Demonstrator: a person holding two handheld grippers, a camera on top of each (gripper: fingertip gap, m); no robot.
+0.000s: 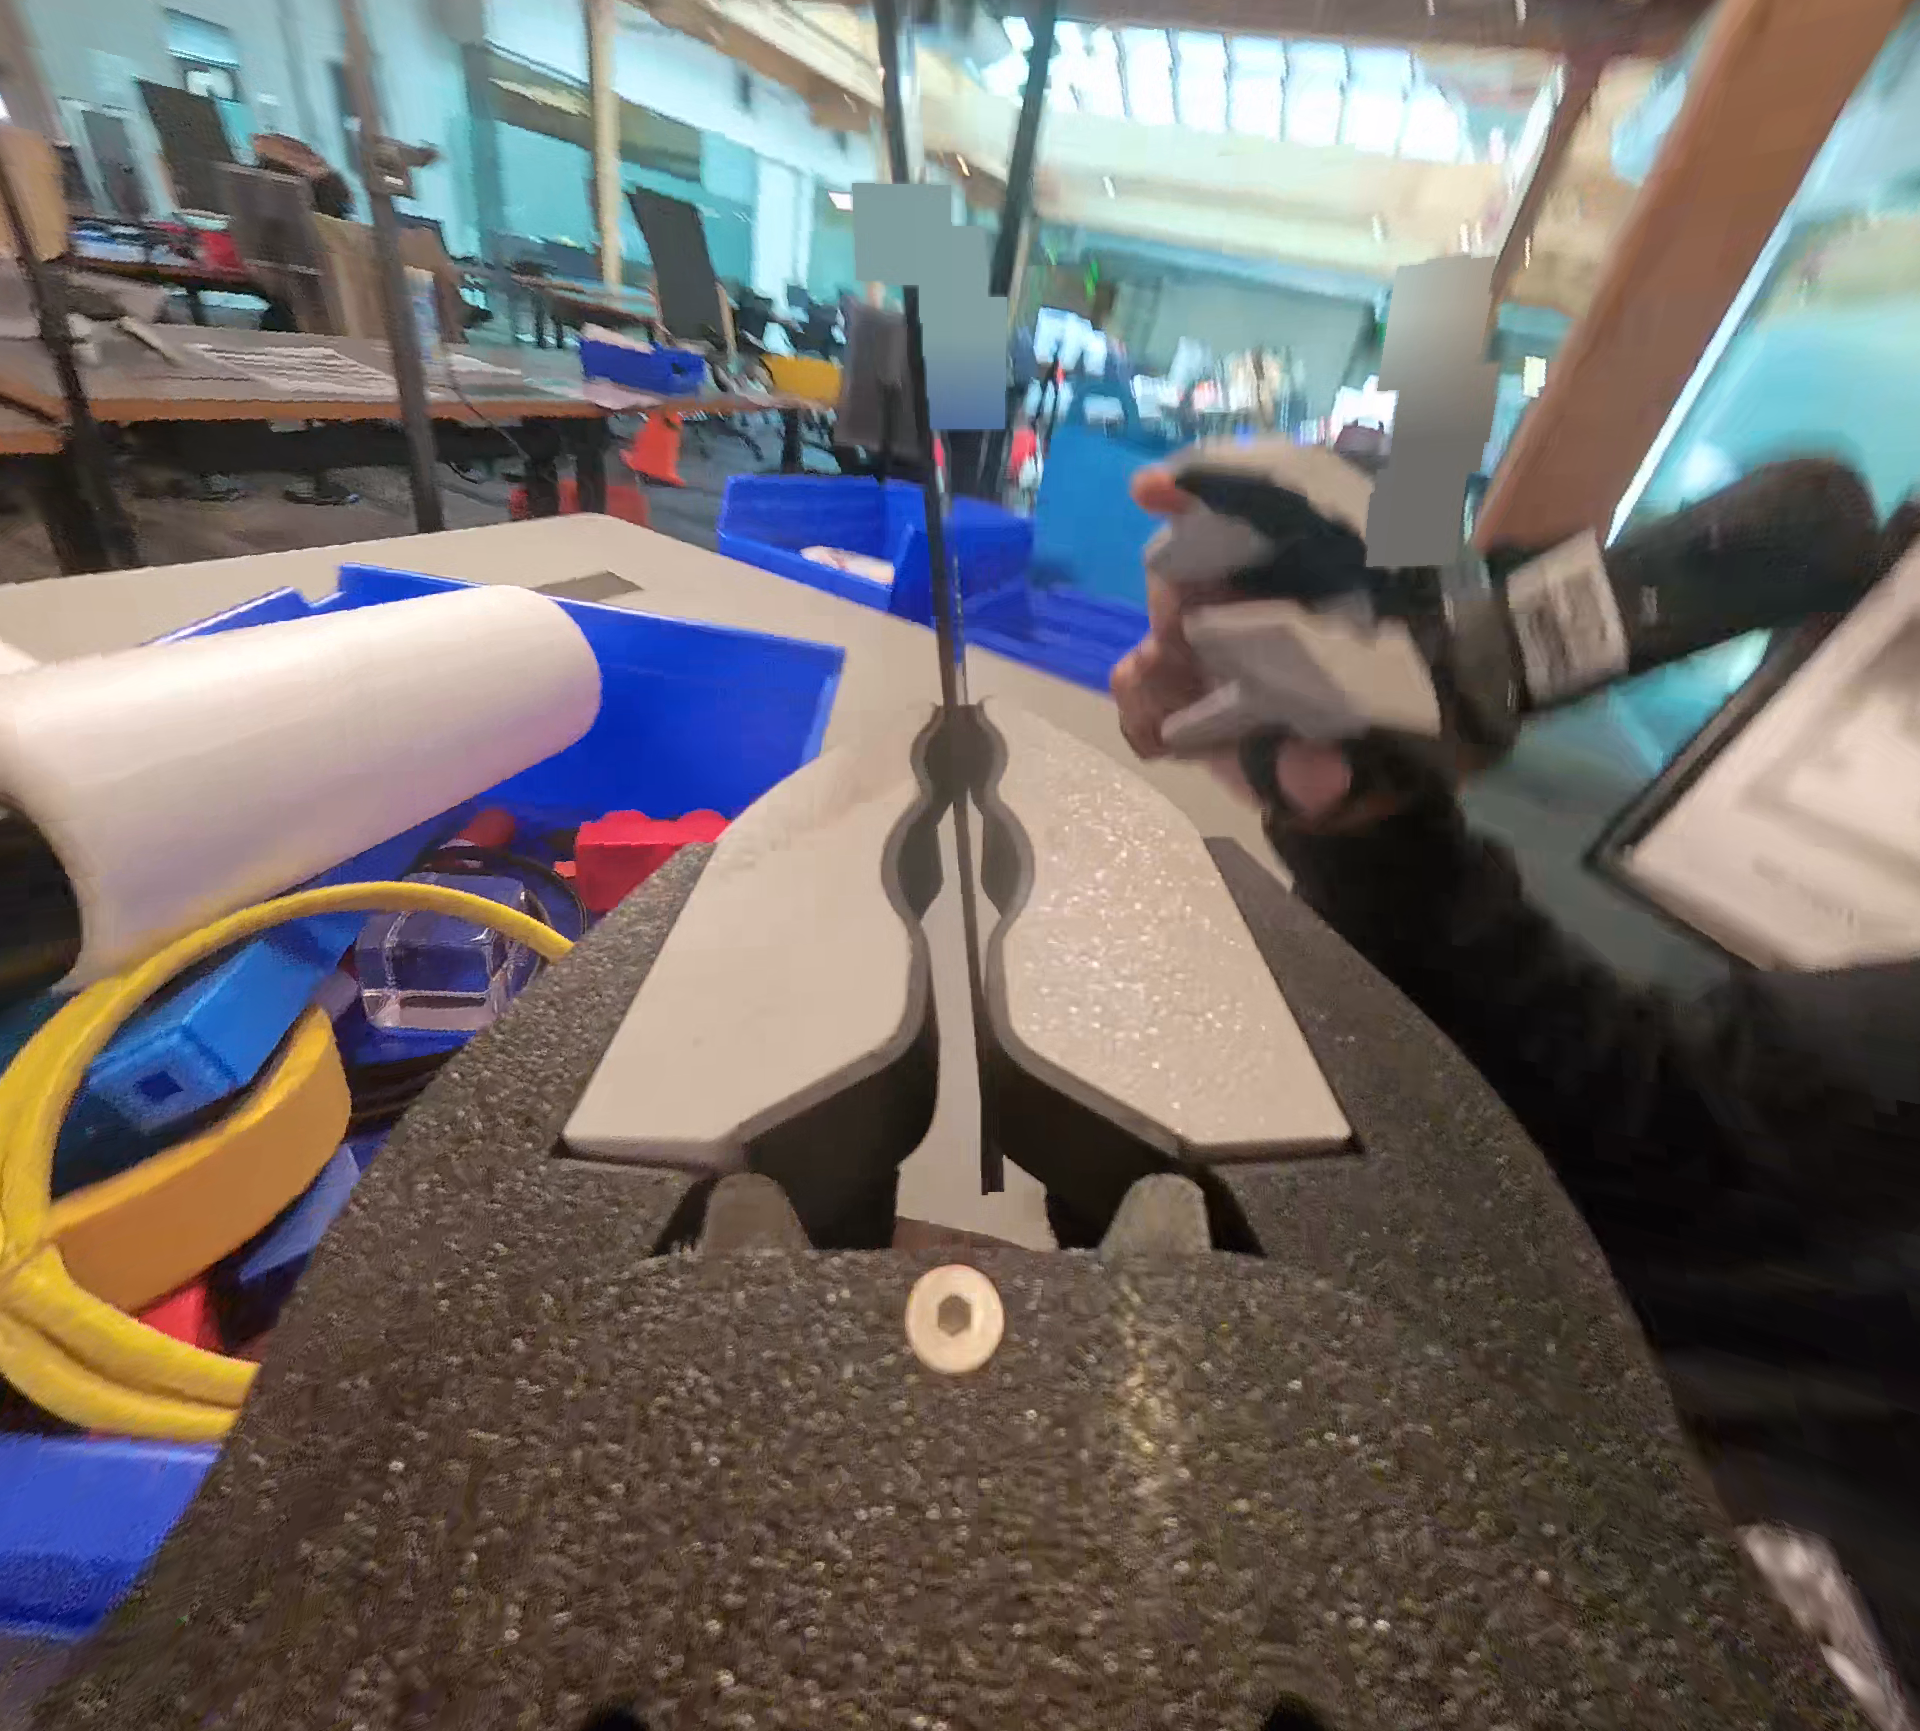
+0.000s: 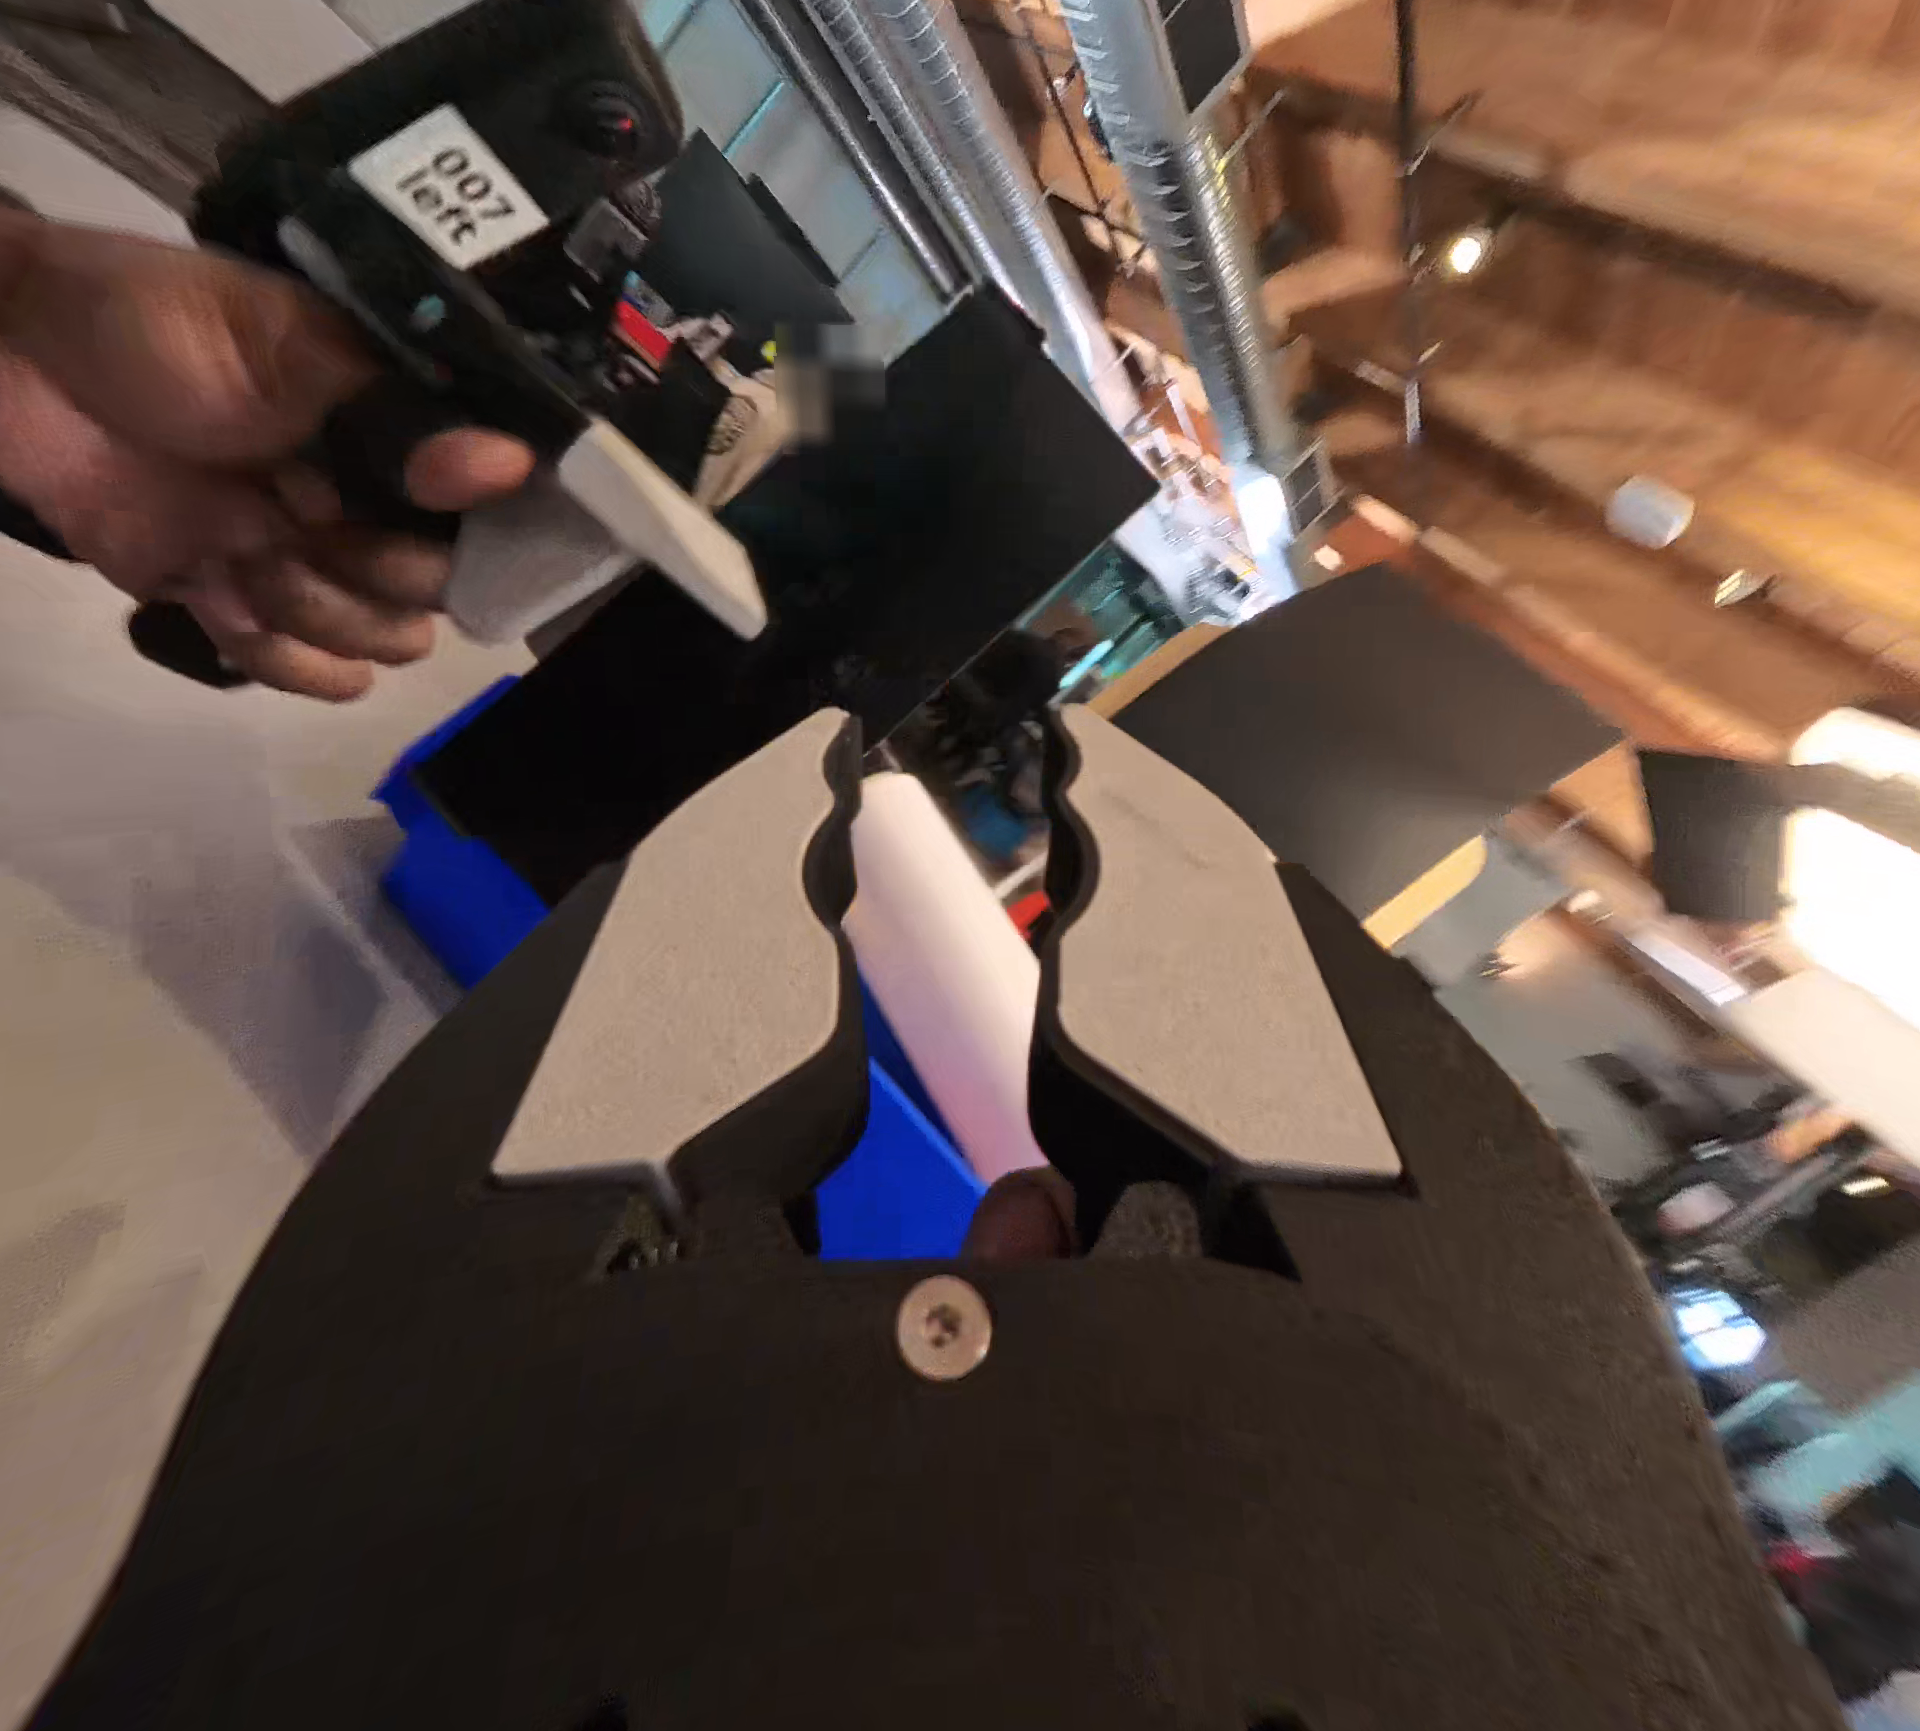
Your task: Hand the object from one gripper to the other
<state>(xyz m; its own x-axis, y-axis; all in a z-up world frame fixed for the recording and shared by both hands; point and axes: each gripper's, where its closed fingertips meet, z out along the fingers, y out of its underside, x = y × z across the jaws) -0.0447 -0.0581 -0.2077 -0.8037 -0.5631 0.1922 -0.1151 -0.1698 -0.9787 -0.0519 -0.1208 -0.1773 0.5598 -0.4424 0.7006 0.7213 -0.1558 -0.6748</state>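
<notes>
A white cylinder (image 1: 291,746) slants over the cluttered blue bin (image 1: 727,705) on the grey worktop (image 1: 582,549). The left hand-held gripper (image 1: 956,736), level, pinches a thin black strip (image 1: 940,601) pointing upward. The right hand-held gripper (image 1: 1195,632), tilted, is parted and empty, just beside it.

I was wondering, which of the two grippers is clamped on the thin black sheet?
The left gripper: its jaws pinch the black sheet edge-on, whereas the right gripper stands open and empty.
</notes>
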